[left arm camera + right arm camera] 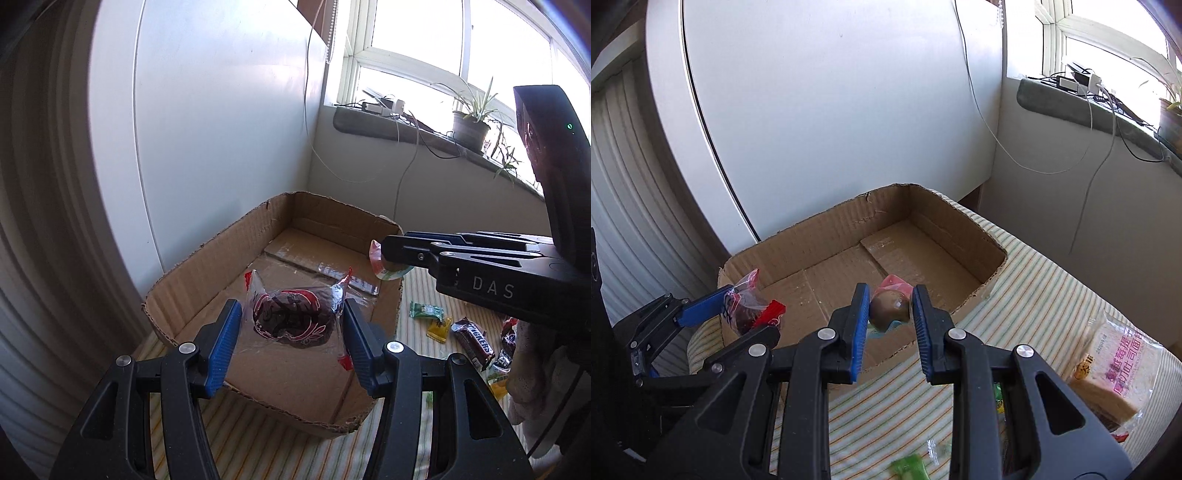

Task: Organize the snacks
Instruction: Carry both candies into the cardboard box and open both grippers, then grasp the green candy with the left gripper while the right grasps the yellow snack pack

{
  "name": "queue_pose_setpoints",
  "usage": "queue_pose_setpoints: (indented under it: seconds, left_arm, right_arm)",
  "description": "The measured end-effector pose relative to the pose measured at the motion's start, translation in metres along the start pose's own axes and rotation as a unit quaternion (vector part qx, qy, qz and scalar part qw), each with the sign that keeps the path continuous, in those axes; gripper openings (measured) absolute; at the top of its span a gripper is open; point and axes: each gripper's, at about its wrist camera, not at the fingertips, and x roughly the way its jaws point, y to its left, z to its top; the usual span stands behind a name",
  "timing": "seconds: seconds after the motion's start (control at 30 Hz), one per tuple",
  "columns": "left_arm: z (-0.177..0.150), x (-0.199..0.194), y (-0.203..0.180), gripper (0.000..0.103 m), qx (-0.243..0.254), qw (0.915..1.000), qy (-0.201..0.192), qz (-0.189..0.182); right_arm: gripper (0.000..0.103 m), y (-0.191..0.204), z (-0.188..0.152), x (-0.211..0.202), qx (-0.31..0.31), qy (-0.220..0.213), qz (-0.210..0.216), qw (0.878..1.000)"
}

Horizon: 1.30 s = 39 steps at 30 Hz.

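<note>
- Two snacks are on their way into the one cardboard box; I judge this the carry-and-drop step.
- The left hand-held gripper clamps a dark cake in a clear red-edged wrapper, hanging above the box floor.
- The right hand-held gripper pinches a round brown snack in a pink wrapper above the box's near wall.
- Next, probably: carry each clear of the rim, lower, then let the jaws part.
- Left on the striped tabletop: one bread bag, one Snickers bar, one green candy, one yellow packet; others too cropped to count.
</note>
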Motion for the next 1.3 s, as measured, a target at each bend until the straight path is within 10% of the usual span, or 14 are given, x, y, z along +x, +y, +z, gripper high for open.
queue_pose_setpoints:
  seconds: [0.83,1.3]
  left_arm:
    - [-0.001,-0.011,-0.003,0.060,-0.004,0.9999,-0.009,0.009]
    - [-0.015,-0.031,-0.039,0.060,0.016,0.9992,-0.007,-0.036]
  right_arm:
    - [0.035,0.000,-0.003,-0.005,-0.001,0.003,-0.002,1.000]
    - [0.063,-0.037,-0.043,-0.078,0.026,-0.019,-0.047,0.998]
